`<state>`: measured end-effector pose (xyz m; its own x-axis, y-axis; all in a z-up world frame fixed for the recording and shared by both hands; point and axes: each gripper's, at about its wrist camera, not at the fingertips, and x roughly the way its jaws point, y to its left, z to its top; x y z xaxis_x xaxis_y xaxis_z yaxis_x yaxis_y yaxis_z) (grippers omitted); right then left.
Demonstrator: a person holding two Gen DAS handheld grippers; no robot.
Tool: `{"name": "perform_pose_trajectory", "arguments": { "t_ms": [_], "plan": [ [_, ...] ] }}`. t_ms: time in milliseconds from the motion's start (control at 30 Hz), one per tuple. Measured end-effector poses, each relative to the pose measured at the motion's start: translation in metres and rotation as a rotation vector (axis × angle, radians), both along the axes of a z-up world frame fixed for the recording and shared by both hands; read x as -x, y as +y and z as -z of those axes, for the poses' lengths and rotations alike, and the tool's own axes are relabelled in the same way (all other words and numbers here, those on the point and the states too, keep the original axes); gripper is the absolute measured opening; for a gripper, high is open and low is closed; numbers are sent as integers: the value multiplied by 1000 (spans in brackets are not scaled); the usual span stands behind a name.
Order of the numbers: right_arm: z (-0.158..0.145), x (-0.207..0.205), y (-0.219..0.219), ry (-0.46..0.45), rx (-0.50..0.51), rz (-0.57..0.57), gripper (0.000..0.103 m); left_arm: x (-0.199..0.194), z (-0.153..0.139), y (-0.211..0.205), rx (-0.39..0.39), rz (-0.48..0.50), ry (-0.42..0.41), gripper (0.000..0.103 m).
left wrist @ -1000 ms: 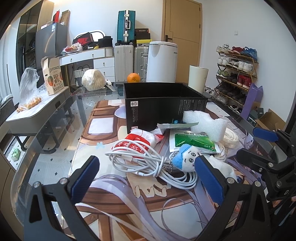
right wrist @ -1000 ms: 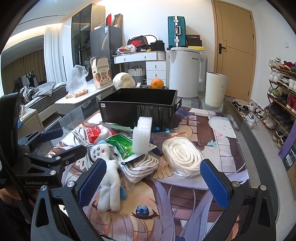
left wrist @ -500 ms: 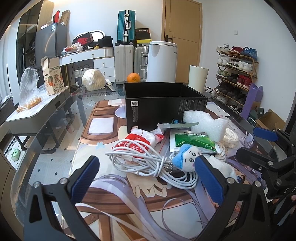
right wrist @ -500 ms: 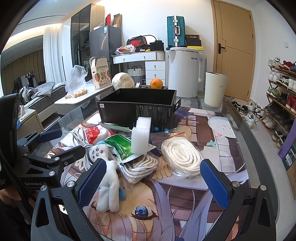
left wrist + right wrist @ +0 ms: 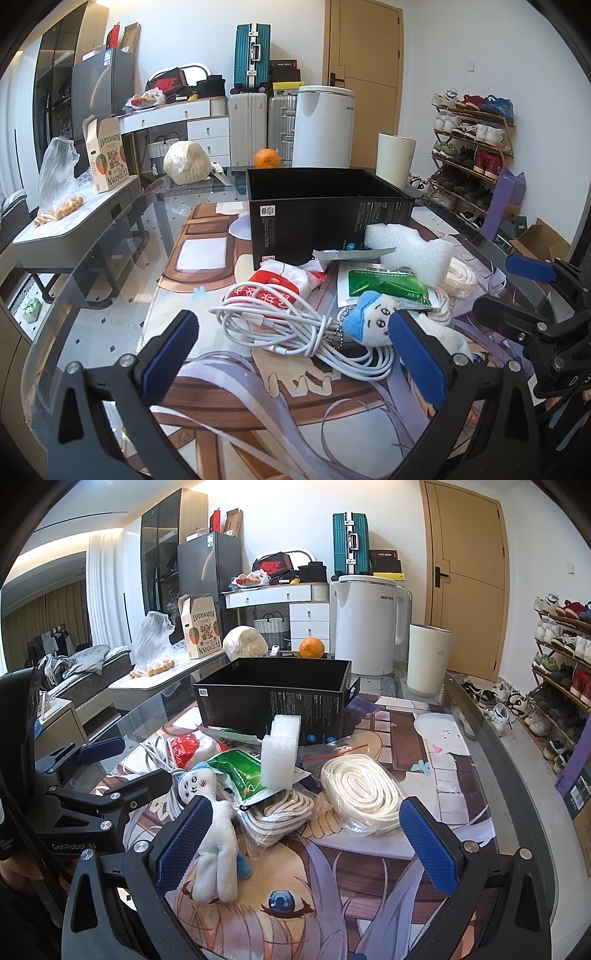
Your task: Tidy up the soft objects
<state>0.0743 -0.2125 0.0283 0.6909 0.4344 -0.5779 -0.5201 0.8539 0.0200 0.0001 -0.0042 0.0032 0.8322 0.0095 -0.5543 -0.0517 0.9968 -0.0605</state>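
Both grippers hang wide open; the plush doll point(image 5: 212, 821) lies lengthwise just beside the right gripper point(image 5: 303, 845), its left finger point(image 5: 183, 840) nearest.

Matt black cardboard box point(image 5: 328, 214); white porous foam block point(image 5: 280, 755); glossy green plastic pouch point(image 5: 388, 288); fuzzy cloth doll point(image 5: 214, 834); smooth white cable point(image 5: 295, 328); woven cotton rope point(image 5: 360, 788); glossy glass tabletop point(image 5: 110, 266).

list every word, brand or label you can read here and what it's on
"KUMQUAT": brown cardboard fruit box
"AUX": tall white appliance
"GenRobot.AI": black left gripper body
"NIKE": red and black bag
Too small or blurred: open black cardboard box print, green foil sachet, red and white packet.
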Motion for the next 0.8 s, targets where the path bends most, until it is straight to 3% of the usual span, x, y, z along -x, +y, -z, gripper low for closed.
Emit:
{"name": "perform_pose_trajectory", "arguments": {
  "t_ms": [800],
  "plan": [
    [-7,2,1,-9,-6,-2,103,-4,1,4,9,-16,-8,103]
  ]
}}
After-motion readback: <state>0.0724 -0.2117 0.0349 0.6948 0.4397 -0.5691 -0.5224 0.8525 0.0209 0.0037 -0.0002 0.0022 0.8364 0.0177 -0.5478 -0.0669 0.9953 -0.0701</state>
